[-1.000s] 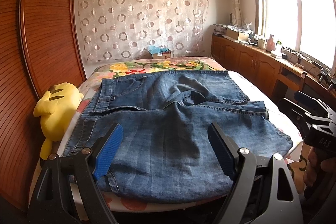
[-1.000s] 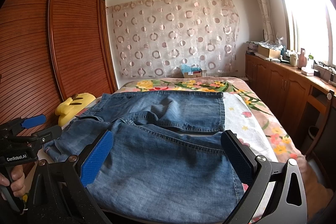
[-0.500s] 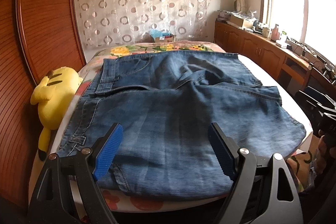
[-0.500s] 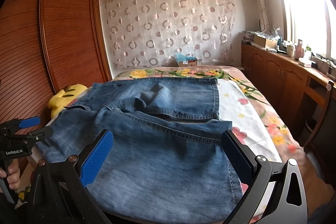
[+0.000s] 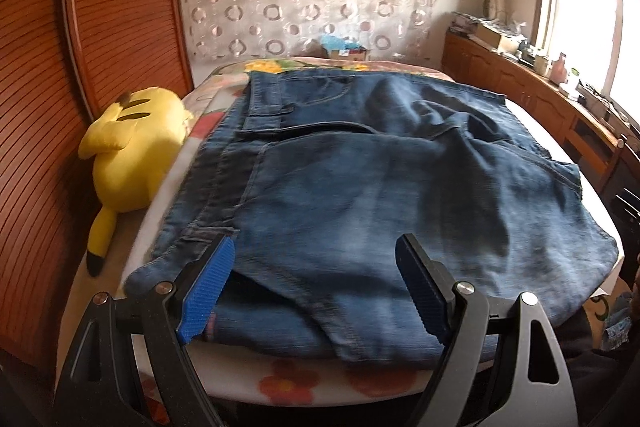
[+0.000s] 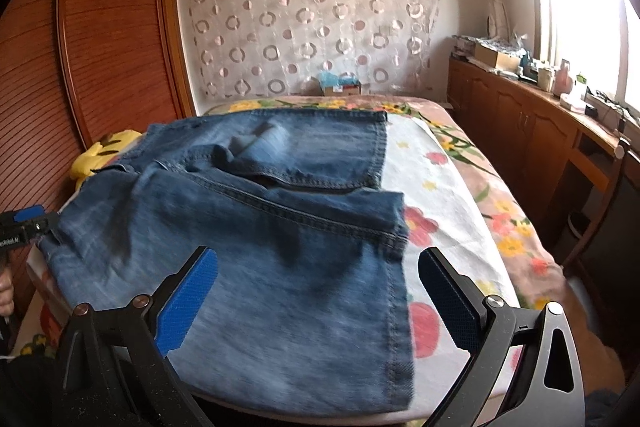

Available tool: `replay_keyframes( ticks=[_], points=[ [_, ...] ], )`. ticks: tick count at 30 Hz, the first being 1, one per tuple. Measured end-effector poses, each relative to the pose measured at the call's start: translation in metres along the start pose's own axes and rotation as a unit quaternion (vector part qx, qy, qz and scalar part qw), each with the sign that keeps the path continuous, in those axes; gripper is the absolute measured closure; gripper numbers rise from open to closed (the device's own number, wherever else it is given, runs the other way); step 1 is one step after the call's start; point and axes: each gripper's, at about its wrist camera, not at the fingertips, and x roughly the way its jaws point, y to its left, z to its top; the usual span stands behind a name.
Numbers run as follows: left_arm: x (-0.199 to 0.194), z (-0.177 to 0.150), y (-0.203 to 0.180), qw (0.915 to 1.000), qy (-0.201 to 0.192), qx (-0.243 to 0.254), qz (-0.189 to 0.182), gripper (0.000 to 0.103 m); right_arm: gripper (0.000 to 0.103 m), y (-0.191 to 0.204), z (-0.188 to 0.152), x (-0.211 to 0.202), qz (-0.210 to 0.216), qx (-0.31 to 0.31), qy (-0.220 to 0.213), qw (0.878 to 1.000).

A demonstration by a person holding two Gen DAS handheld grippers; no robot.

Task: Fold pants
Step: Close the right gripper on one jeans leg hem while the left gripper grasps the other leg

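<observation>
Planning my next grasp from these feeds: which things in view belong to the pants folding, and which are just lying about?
Belong to the job:
- jeans, spread on the bed
- left gripper, open, at the near waistband end
- right gripper, open, over the near leg hem

Just lying about:
- yellow plush toy beside the jeans
- cardboard box beyond the bed
- clutter on the wooden counter

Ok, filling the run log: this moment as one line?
stage: pre-grasp | left claw: open, at jeans near edge | right claw: open over jeans leg | bed
</observation>
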Motion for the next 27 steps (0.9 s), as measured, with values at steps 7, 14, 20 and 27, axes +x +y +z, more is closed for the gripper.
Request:
replay_keyframes(
  ticks=[7,14,20,27],
  points=[
    [0.005,-0.005,0.023,0.9997,0.005,-0.020,0.016,0.019,0.010,-0.005,-0.009,-0.021,-0.006,-0.009,0.037,0.999],
    [0.012,-0.012,0.026,0.9995,0.016,-0.020,0.019,0.019,0.025,-0.005,-0.017,-0.049,-0.005,-0.017,0.073,0.997],
    [0.015,-0.014,0.033,0.9991,0.023,-0.030,0.022,0.019,0.036,-0.017,-0.032,-0.065,-0.003,-0.013,0.096,0.995],
    [0.017,-0.014,0.041,0.9987,0.024,-0.034,0.029,0.019,0.062,-0.017,-0.037,-0.073,0.018,0.001,0.108,0.994]
  ],
)
